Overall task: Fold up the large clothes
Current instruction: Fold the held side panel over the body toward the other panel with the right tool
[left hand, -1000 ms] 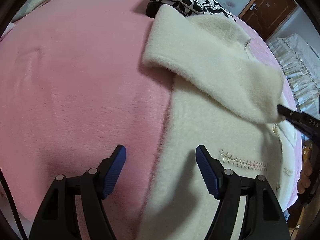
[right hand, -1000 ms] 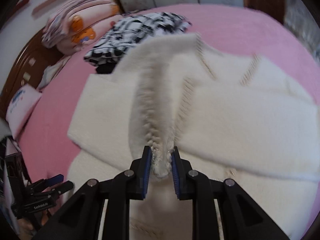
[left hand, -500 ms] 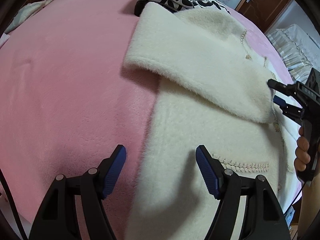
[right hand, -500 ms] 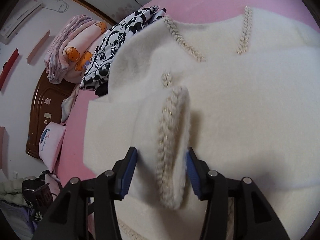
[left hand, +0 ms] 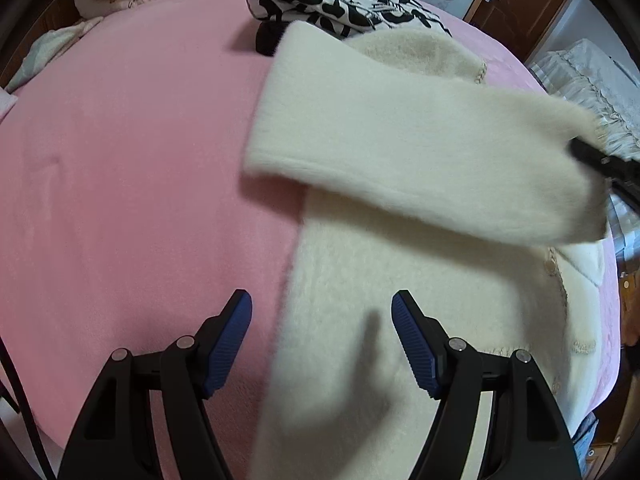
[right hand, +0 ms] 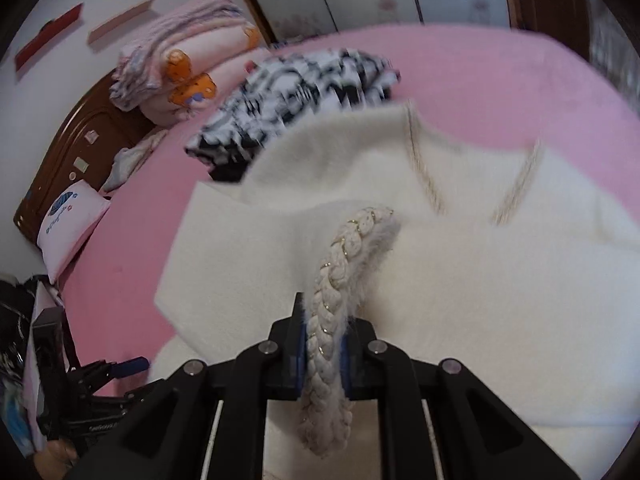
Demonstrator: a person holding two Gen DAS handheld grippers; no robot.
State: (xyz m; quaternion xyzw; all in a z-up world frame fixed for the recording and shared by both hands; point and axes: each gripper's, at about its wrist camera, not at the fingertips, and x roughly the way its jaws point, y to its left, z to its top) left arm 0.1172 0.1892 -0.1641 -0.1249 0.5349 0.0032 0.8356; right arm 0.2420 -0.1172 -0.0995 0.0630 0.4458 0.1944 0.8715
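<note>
Left wrist view: left gripper (left hand: 321,326) jaws stand apart, empty, above the cream fuzzy coat's (left hand: 400,300) edge on the pink blanket (left hand: 120,180). Right wrist view: right gripper (right hand: 323,354), jaws just closing, clamps the coat's braided cuff (right hand: 340,280); no readable writing

The coat (left hand: 400,152) was cream-white, fluffy, with pale gold-flecked braided trim (right hand: 340,280) along the cuff and front edges. The bedspread (left hand: 120,160) beneath it was plain pink. The folded garment (left hand: 340,4) at the far end carried a bold black-and-white print. The bedding pile (right hand: 180,52) was pale pink with orange cartoon figures. The pillow (right hand: 70,220) was light pink with a small blue motif. The headboard (right hand: 68,148) was dark reddish-brown wood. Both grippers, left gripper (left hand: 322,340) and right gripper (right hand: 322,344), were black with blue pads.
</note>
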